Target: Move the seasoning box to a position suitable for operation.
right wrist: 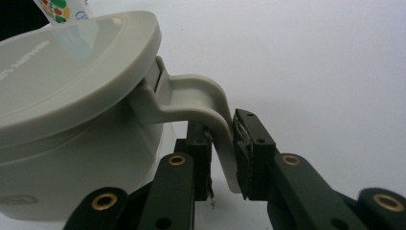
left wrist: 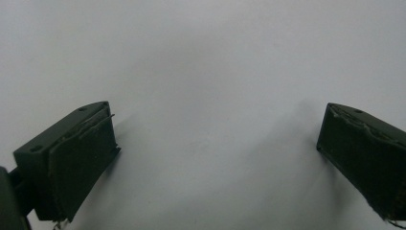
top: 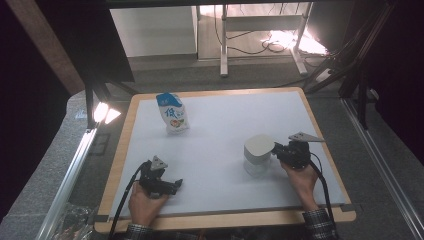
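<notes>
White table (top: pixel 210 150): jug (top: pixel 258 155) upright, prob. handle (right wrist: pixel 210 105) toward right hand-held gripper (right wrist: pixel 222 158), clamped on it.

Large white character on blue top of pouch (top: pixel 172 113), unreadable at this size. Embossed lettering on jug (right wrist: pixel 72 96) lid, too faint to read.

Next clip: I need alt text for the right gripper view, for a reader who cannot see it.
The right gripper has its black fingers shut on the curved grey handle of a clear plastic jug with a rounded grey lid, close up over the white table surface. A corner of a printed pouch shows behind the lid.
</notes>
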{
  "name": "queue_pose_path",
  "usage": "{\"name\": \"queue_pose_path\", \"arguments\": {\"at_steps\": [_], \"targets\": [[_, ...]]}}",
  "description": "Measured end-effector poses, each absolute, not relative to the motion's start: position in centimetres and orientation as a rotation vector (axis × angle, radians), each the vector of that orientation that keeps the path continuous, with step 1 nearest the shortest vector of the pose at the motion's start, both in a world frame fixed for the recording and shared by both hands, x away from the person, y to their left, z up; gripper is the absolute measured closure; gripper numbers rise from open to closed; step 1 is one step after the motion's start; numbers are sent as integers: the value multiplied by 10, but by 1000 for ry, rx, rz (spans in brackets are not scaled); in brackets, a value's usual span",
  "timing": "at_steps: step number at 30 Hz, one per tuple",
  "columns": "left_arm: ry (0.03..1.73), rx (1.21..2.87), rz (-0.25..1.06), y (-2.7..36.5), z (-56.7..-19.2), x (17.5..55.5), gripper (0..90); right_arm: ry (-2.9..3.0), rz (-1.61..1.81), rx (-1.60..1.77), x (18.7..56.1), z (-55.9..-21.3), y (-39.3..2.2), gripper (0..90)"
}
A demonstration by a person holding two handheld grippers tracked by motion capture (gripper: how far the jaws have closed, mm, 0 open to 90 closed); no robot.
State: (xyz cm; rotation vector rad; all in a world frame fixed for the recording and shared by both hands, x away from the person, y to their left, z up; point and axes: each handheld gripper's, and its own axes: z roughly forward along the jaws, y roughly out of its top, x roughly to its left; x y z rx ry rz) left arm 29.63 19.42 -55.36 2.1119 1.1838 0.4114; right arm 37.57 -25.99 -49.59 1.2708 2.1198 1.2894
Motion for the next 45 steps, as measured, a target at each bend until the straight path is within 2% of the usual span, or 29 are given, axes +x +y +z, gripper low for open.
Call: {"name": "queue_pose_path", "arguments": {"at_steps": [19, 30, 40, 45], "targets": [[1187, 2109, 412, 194, -554, 296, 0, 2088, 1266, 1245, 346, -499, -273, 778], [1187, 2109, 414, 194, -554, 296, 0, 2007, 1302, 1366, 361, -495, -266, 791], [1187, 2109, 413, 194, -554, 296, 0, 1958, 1308, 1318, 371, -493, -249, 826], [1187, 2109, 413, 194, -554, 296, 0, 1957, 1267, 1240, 363, -493, -244, 832]]}}
